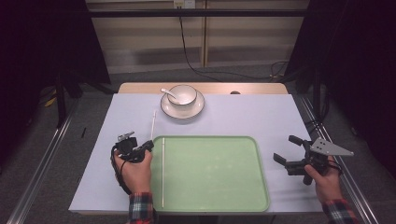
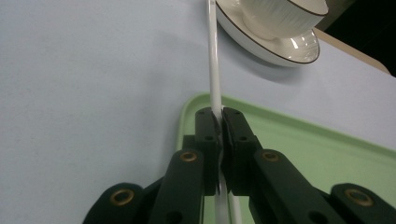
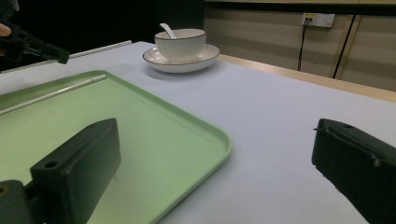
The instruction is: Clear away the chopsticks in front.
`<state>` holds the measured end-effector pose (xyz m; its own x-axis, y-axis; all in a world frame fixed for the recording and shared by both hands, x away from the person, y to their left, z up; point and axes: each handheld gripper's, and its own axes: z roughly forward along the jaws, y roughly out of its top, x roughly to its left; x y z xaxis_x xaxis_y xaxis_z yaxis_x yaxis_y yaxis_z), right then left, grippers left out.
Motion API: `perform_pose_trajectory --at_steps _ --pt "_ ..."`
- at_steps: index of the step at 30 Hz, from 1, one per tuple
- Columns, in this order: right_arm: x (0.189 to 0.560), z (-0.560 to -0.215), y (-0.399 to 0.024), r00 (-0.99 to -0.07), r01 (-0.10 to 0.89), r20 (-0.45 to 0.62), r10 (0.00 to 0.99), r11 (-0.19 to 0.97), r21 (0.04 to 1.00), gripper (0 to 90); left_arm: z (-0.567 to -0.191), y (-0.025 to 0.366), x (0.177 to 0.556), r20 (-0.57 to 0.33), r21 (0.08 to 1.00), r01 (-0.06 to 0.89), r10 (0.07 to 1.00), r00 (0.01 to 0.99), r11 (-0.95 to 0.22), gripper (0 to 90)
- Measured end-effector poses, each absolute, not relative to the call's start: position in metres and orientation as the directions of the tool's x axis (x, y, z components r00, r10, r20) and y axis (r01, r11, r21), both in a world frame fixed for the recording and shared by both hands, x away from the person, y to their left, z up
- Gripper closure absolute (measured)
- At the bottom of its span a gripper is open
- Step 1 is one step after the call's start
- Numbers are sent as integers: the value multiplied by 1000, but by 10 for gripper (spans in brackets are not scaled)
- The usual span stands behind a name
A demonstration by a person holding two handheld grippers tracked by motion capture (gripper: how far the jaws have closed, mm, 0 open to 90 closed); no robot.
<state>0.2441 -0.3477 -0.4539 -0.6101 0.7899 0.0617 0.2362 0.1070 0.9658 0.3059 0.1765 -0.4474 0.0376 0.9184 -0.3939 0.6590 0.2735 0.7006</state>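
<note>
Risk: the thin white stick (image 2: 214, 70) is pinched near one end by the left gripper (image 1: 148, 146) at the left rim of the green tray (image 1: 261, 186), so the long free length could pivot or slip loose and land beyond that rim. Its fingers (image 2: 208, 135) are pressed nearly together on the stick, beside a second stick (image 1: 163, 172) lying in the tray. Off the tray's right edge, the right gripper (image 1: 287, 149) stands spread wide, holding nothing

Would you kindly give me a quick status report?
Left gripper shut on white stick. Right gripper open, empty. Second stick on green tray. Nothing in the way.
</note>
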Motion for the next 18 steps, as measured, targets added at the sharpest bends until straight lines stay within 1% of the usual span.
perform_pose_trajectory --at_steps 2,4,5,7,8,10,16,18 --pt "244 -454 -349 -615 239 63 786 109 965 6 -447 176 304 -399 701 656 916 35 280 860" --pt "244 -454 -349 -615 241 64 786 110 964 6 -445 177 299 -385 713 650 922 46 265 859" --pt "244 -454 -348 -608 234 61 791 105 967 6 -444 176 297 -396 710 646 917 38 280 859" --pt "244 -454 -348 -615 233 57 786 112 966 6 -443 176 296 -393 711 650 918 50 269 859" --pt "244 -454 -348 -615 232 57 787 112 966 6 -443 175 294 -394 709 648 918 39 277 860" --pt "244 -454 -346 -604 234 63 794 102 967 6 -444 175 291 -392 710 649 919 44 271 859" --pt "244 -454 -347 -617 233 58 785 113 966 6 -442 173 279 -403 715 640 914 49 281 859" --pt "244 -454 -347 -608 232 58 792 108 967 6 -442 172 277 -408 714 640 912 50 285 859"
